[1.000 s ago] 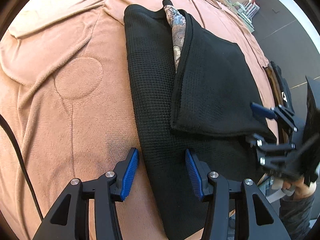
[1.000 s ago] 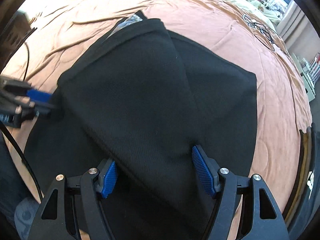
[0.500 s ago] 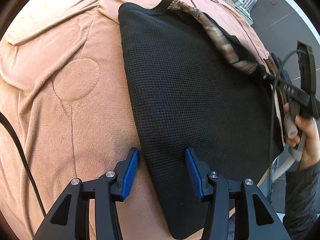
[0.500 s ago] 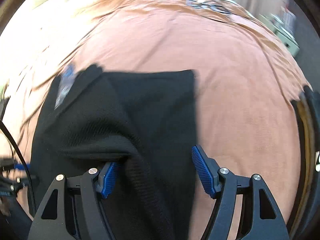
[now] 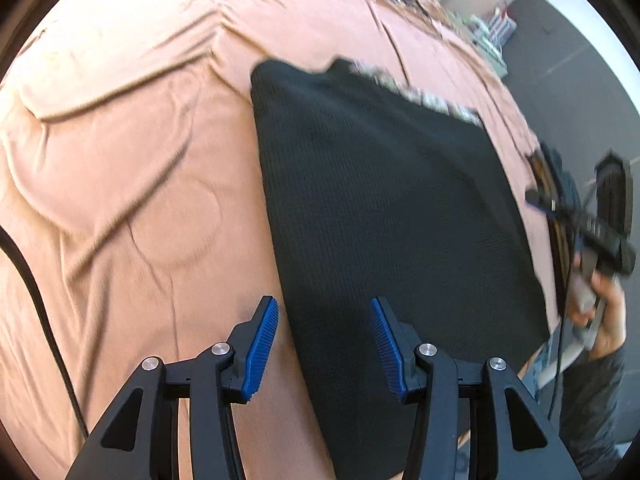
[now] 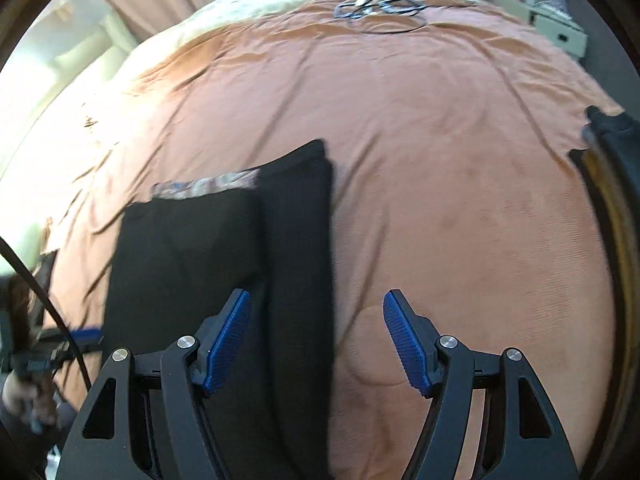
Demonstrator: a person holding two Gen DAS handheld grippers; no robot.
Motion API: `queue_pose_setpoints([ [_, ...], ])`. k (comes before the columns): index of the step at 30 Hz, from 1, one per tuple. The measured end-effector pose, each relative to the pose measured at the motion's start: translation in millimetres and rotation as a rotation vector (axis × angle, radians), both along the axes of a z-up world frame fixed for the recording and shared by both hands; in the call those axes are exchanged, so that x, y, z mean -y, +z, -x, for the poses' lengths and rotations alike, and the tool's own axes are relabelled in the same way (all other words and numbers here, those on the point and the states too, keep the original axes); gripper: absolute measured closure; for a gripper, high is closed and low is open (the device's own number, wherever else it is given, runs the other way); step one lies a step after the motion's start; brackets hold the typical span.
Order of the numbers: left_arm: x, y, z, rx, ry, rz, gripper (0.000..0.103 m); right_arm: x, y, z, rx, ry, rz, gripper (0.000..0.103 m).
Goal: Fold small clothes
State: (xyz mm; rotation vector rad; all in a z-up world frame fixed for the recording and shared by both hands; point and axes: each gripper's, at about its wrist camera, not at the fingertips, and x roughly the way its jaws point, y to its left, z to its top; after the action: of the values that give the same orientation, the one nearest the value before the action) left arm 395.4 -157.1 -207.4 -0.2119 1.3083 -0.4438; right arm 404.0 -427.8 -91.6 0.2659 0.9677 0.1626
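A black waffle-knit garment [image 5: 380, 216] with a camouflage-patterned waistband [image 5: 432, 100] lies folded flat on the brown bedspread [image 5: 132, 160]. My left gripper [image 5: 324, 340] is open and empty, hovering over the garment's near left edge. My right gripper [image 6: 316, 340] is open and empty, above the garment's right edge [image 6: 304, 260]. In the right wrist view the garment shows two layers, with the waistband [image 6: 204, 186] at the far end. The right gripper also shows in the left wrist view [image 5: 580, 220], off the garment's right side.
A stack of dark folded clothes [image 6: 616, 200] lies at the bed's right edge. A tangle of black cable [image 6: 380, 6] lies at the far end of the bed. A black cable [image 5: 44, 312] runs along the left. Furniture [image 6: 556, 28] stands beyond the bed.
The right gripper let the folded-over flap down, pulled back and swung right; the garment now lies flat in a narrower fold. Both views tilted up towards the far bed.
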Motion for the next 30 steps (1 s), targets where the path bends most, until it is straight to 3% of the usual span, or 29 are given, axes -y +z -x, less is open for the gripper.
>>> queue_pose_setpoints([
  [9,-0.5,-10.3,-46.4,0.043,0.063,0.007,0.053,12.8,-26.0,-40.8,-0.064,0.102,-0.099,0.035],
  [13,1.9,-17.0,-59.7,0.045,0.069,0.026,0.053,25.3,-35.2,-63.9,-0.061,0.138,-0.205,0.048],
  [17,3.9,-20.7,-74.5,0.058,0.068,0.047,0.053,33.8,-43.3,-84.7,-0.064,0.188,-0.281,0.049],
  [19,6.0,-21.3,-81.1,0.065,0.073,0.053,0.056,36.8,-48.1,-96.1,-0.066,0.198,-0.305,0.049],
  [22,6.4,-24.4,-94.9,0.072,0.091,0.072,0.067,39.5,-52.4,-113.0,-0.067,0.201,-0.33,0.059],
  [23,6.1,-26.3,-100.3,0.072,0.103,0.077,0.075,38.8,-54.4,-117.1,-0.069,0.202,-0.327,0.064],
  [24,5.6,-27.8,-103.3,0.069,0.112,0.08,0.081,37.0,-54.9,-121.7,-0.069,0.206,-0.319,0.066],
  [26,6.2,-29.2,-108.4,0.063,0.128,0.088,0.087,31.0,-53.8,-125.5,-0.068,0.211,-0.294,0.081],
  [30,10.9,-16.2,-103.3,0.1,0.12,0.06,0.094,20.8,-42.6,-116.7,-0.046,0.208,-0.23,0.092],
])
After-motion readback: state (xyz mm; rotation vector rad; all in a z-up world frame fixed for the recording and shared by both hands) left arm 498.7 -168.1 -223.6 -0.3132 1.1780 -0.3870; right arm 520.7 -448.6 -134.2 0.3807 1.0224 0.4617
